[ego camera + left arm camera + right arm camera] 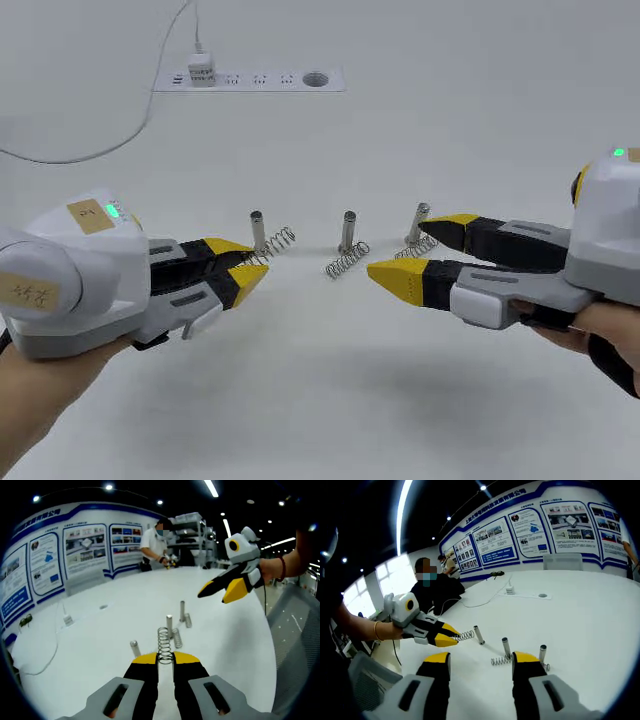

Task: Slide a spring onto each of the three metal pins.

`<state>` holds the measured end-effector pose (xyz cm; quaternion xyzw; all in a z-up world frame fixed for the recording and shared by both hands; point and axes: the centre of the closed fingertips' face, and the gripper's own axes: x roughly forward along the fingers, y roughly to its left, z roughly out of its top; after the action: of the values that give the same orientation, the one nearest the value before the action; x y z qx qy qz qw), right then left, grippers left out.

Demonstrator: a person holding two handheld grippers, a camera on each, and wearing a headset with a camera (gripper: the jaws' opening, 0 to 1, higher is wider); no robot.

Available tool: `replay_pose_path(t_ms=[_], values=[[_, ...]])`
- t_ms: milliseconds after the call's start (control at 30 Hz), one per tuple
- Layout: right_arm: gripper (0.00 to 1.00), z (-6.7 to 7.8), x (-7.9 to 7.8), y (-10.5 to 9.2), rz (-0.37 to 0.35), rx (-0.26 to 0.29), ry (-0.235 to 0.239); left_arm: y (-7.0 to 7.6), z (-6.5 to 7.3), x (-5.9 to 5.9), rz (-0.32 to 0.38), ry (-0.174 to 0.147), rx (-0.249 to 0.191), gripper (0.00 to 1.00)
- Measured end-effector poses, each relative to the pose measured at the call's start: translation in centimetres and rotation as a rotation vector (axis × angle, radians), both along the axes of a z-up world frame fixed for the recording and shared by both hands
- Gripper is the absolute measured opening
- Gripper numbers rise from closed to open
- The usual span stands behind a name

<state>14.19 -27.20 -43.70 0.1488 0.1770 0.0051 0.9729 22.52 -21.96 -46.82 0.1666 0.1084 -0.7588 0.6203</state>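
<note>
Three metal pins stand in a row on the white table: left pin [257,228], middle pin [348,230], right pin [421,220]. My left gripper [243,266] is shut on the end of a spring [276,242] that sticks out toward the left pin, level with its upper part. The left gripper view shows that spring [164,644] rising from between the yellow tips. A second spring [347,260] lies by the middle pin's foot, and a third spring [418,246] lies by the right pin. My right gripper [410,250] hovers open near the right pin, with nothing between its fingers.
A white power strip [250,78] with a plugged-in charger and a trailing cable [90,150] lies at the table's far edge. In the gripper views, people [427,587] stand or sit at the far side of the table, and a grey chair [367,682] is nearby.
</note>
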Motion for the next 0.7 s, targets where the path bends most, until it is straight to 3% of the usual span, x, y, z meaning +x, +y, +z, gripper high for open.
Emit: replay_pose_path(t_ms=[133,233,400,533,633,700], values=[[0.48,1.8,0.9,1.0,-0.015,0.113,-0.095,0.3,1.4,-0.8,0.002,0.012,-0.035,0.09],[0.47,2.4,1.4,1.3,-0.017,0.149,-0.12,0.5,2.5,-1.3,0.013,0.038,-0.072,0.09],[0.41,3.6,2.5,2.3,-0.018,0.237,-0.183,1.0,4.1,-2.5,0.008,0.047,-0.112,0.09],[0.37,4.1,3.2,3.4,0.002,0.284,-0.203,1.3,5.1,-3.2,0.008,0.052,-0.143,0.09],[0.32,4.2,3.5,4.5,0.031,0.352,-0.204,1.7,5.9,-3.7,0.013,0.058,-0.166,0.09],[0.31,4.2,3.5,4.5,0.026,0.348,-0.211,1.9,6.1,-4.0,0.01,0.054,-0.17,0.09]])
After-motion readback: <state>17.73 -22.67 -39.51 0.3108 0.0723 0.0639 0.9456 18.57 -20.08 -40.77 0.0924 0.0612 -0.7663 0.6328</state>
